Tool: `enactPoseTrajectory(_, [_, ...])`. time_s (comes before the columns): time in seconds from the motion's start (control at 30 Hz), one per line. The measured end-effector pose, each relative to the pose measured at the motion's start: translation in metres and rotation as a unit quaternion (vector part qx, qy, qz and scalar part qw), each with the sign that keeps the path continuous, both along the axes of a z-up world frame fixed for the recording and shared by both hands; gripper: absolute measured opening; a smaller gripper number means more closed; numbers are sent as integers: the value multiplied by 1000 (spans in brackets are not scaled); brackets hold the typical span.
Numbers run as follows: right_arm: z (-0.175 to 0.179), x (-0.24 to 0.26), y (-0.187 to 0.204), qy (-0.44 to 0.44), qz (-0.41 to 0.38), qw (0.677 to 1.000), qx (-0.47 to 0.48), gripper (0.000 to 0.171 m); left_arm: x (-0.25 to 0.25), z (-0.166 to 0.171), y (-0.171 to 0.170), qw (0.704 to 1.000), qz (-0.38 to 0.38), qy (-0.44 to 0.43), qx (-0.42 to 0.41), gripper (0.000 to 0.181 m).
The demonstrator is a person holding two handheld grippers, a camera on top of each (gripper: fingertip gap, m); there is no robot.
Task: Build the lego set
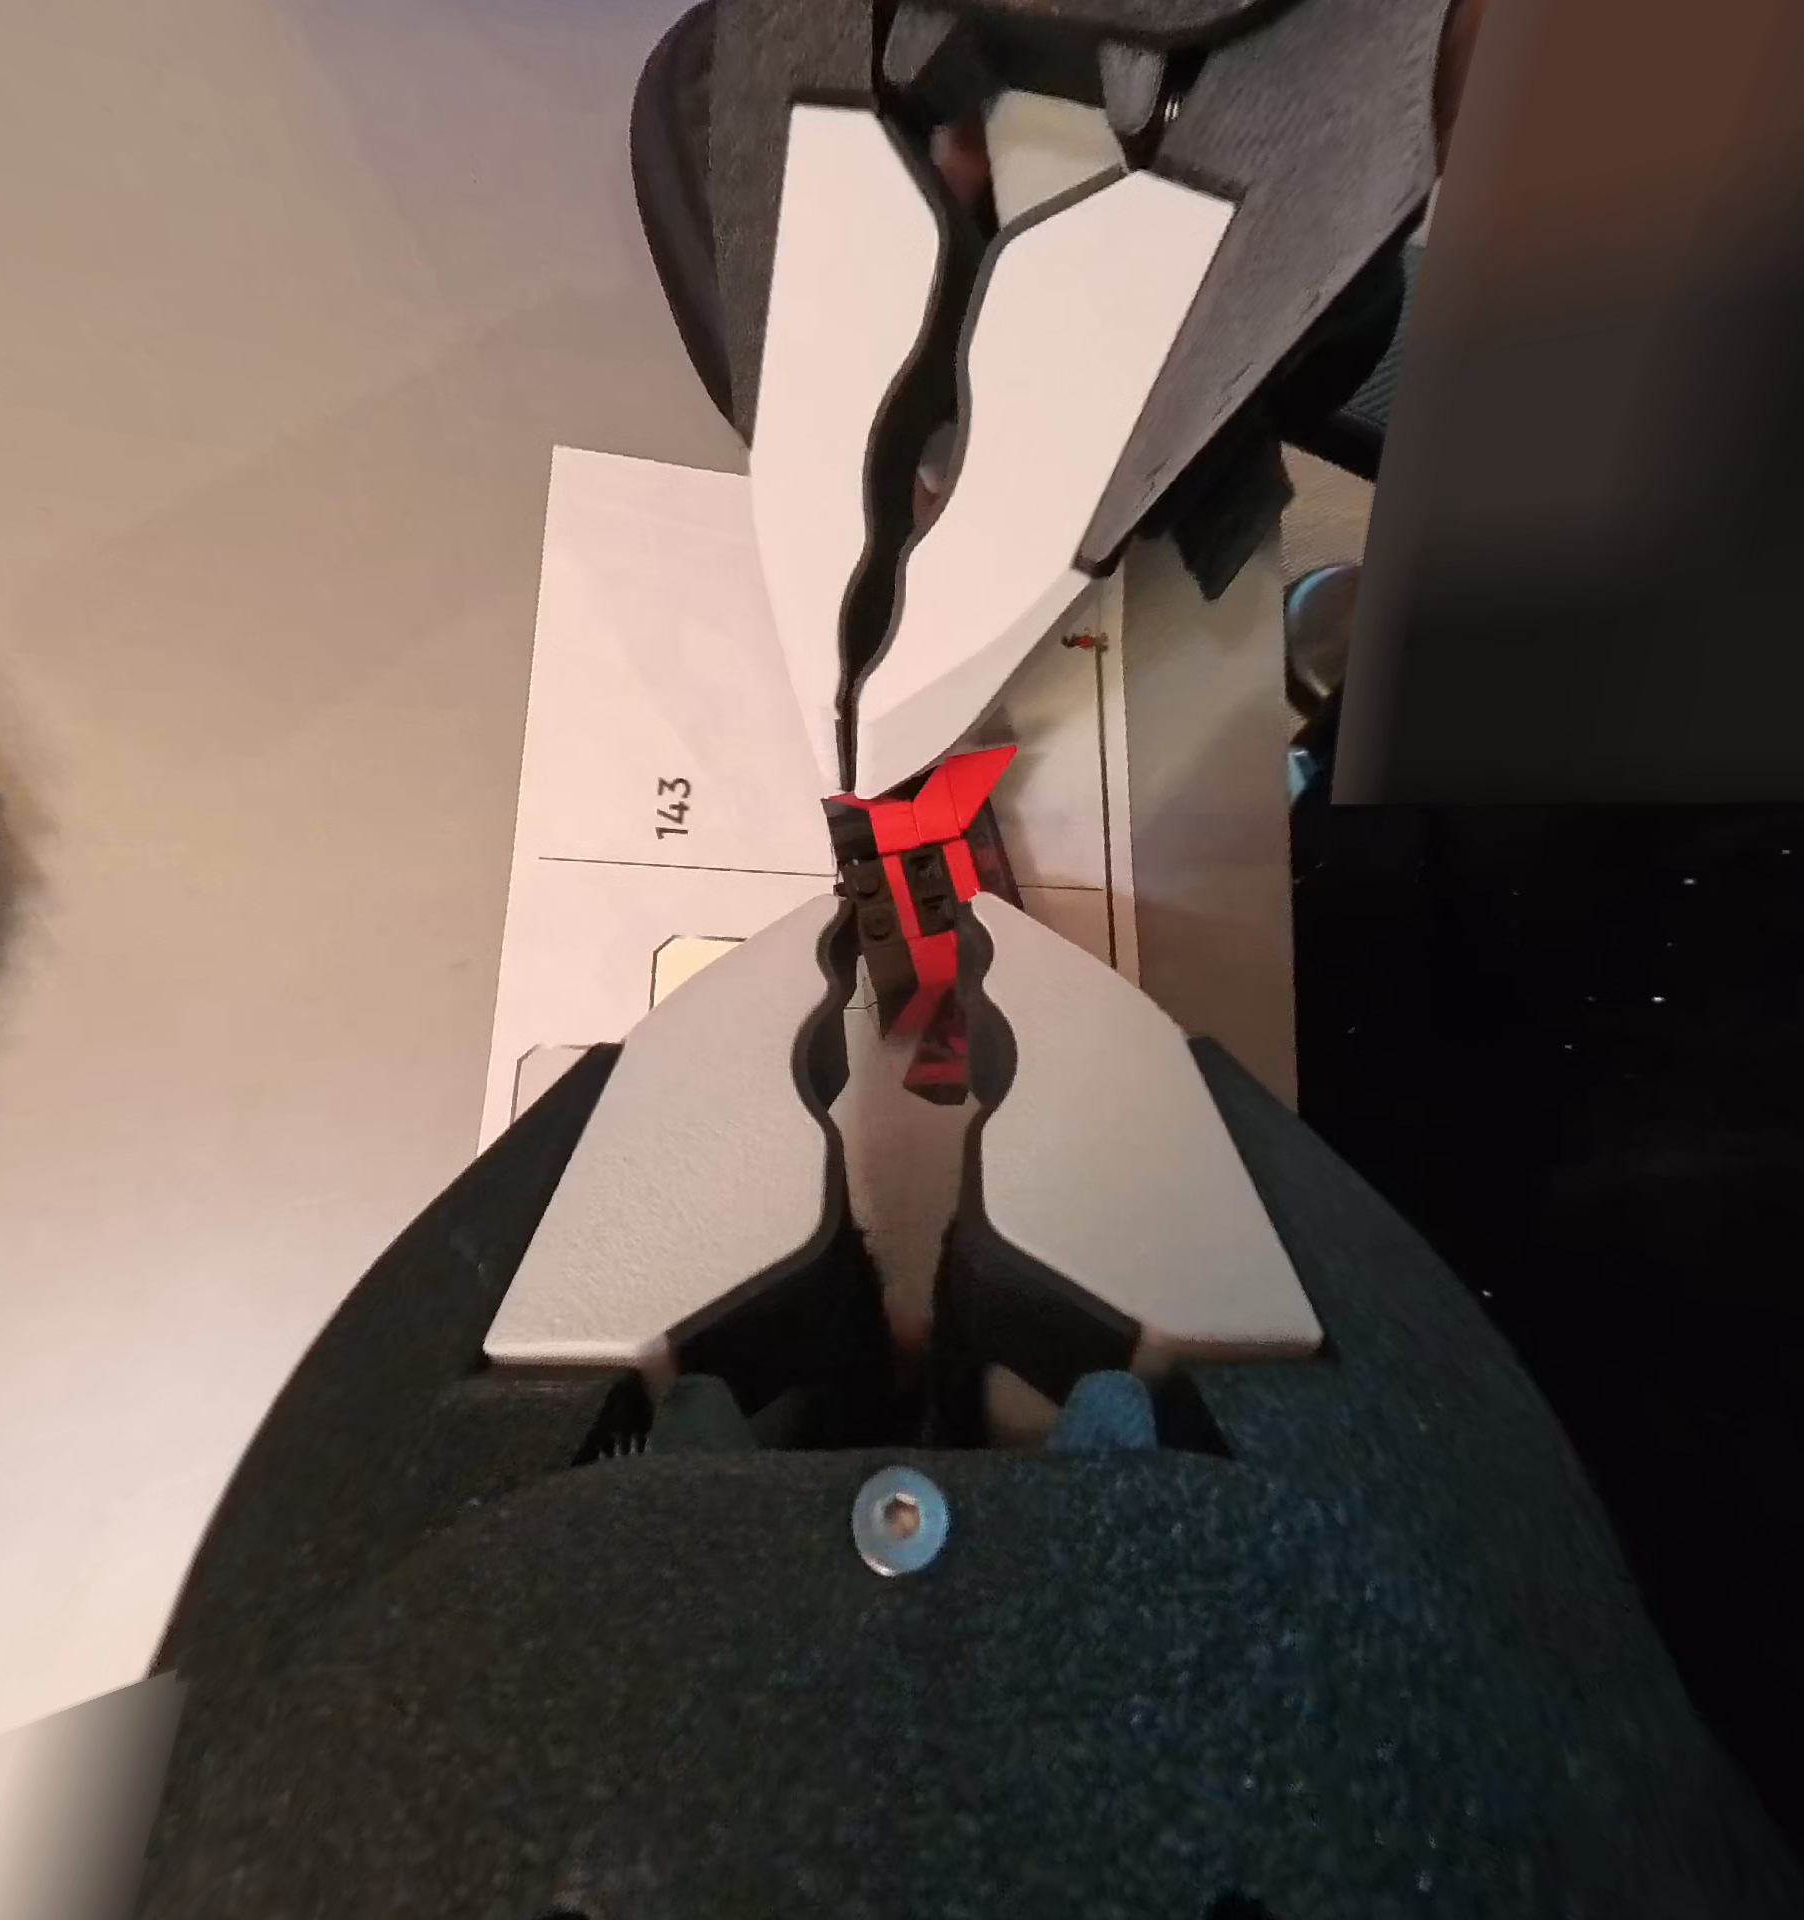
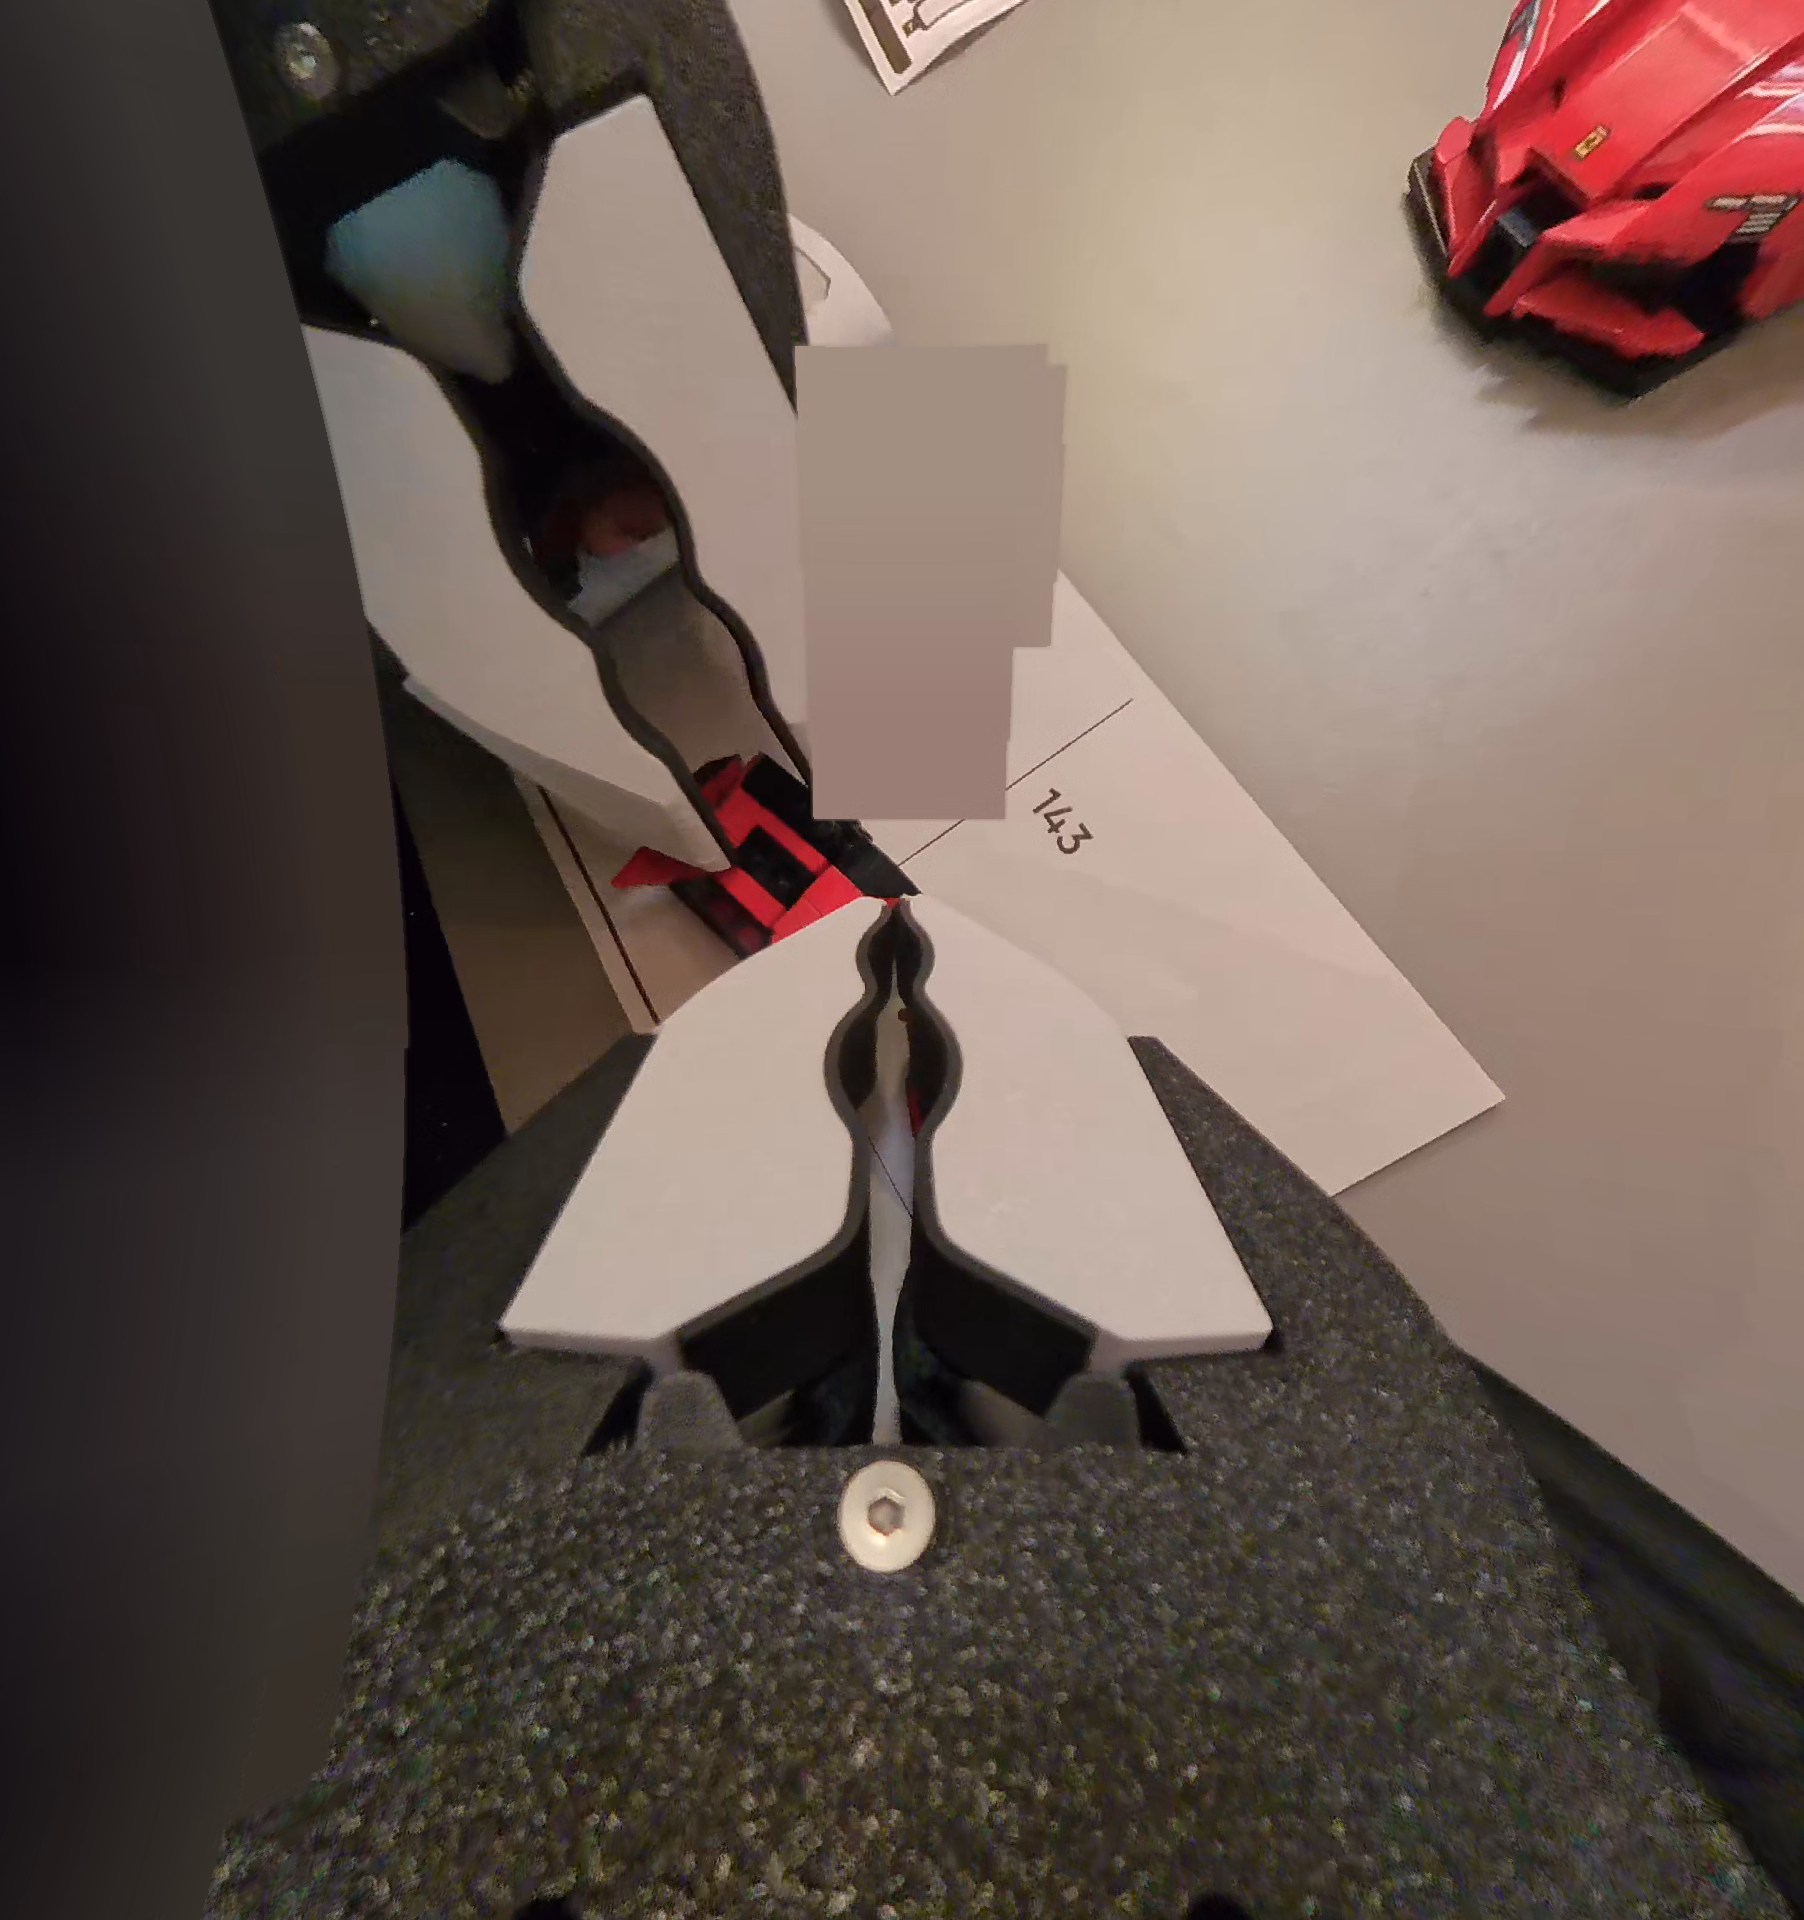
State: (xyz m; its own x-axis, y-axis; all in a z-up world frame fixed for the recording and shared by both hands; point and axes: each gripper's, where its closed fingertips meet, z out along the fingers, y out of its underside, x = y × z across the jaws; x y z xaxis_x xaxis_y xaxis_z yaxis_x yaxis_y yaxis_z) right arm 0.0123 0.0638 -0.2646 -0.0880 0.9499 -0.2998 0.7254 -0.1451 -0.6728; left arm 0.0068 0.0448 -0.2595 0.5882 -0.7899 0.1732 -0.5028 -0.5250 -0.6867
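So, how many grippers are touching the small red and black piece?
2: the left gripper holds its near end, and the right gripper pinches the far end of the piece, above the booklet.

Each camera sits just behind its own gripper, looking forward and down along the fingers at the table, very close. The left gripper (image 1: 903, 935) and right gripper (image 2: 896, 914) face each other nose to nose (each appears in the other's view). Both views share the lego piece (image 1: 913, 883) and the booklet (image 2: 1189, 935) beneath.
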Motion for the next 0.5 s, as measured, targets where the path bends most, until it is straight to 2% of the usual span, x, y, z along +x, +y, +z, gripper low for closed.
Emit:
enactPoseTrajectory(0.17, [1, -2, 0, 3, 17, 1000, 5, 0, -1, 0, 0, 999, -14, -37, -31, 18])
enactPoseTrajectory(0.5, [1, -1, -1, 3, 43, 999, 14, 0, 0, 0, 0, 997, -56, -41, -23, 18])
